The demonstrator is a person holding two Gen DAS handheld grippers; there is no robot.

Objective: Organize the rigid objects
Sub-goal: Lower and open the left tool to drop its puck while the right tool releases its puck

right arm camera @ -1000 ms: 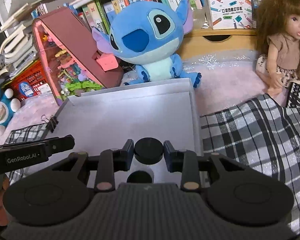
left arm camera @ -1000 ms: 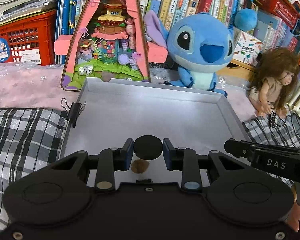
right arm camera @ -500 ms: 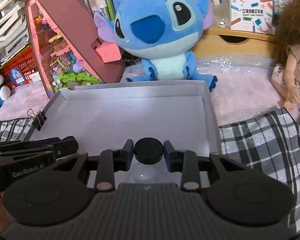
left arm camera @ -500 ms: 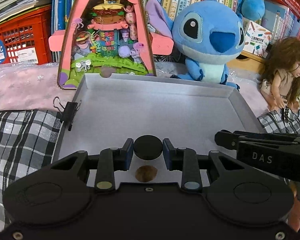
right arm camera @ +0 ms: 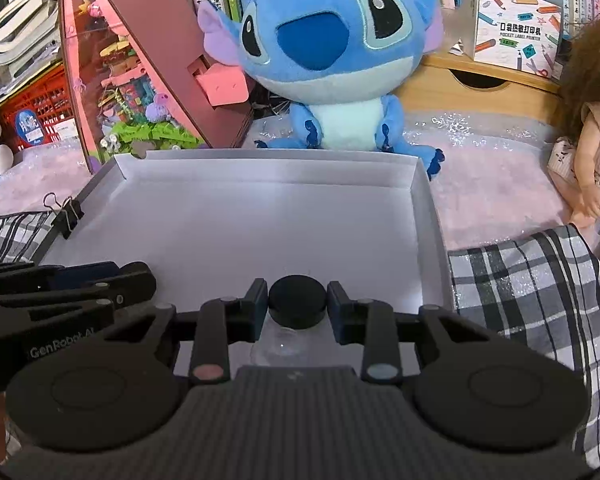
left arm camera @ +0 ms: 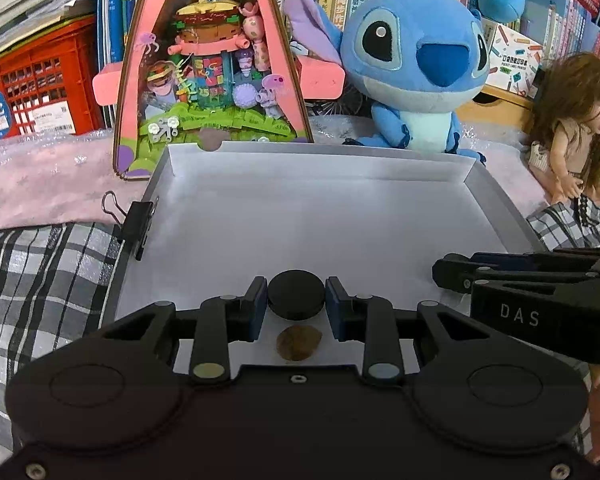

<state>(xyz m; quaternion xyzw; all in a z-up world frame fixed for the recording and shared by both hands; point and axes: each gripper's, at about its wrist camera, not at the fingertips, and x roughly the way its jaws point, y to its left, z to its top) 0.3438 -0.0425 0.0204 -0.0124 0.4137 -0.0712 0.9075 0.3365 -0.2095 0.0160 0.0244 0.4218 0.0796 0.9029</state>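
Left to right: binder clip [left arm camera: 134,222] gripping the left wall of the white tray [left arm camera: 300,168]; left gripper [left arm camera: 296,300] pinching a black disc [left arm camera: 296,299] above a brown disc [left arm camera: 299,343] lying on the tray floor; right gripper [right arm camera: 297,306] pinching another black disc [right arm camera: 297,306] over the tray's near edge.

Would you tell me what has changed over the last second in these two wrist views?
Both the left tool and right tool advanced over the white tray toward its far wall. Nothing was grasped or released: each keeps its black disc between its fingers, and the brown piece stays on the tray floor.
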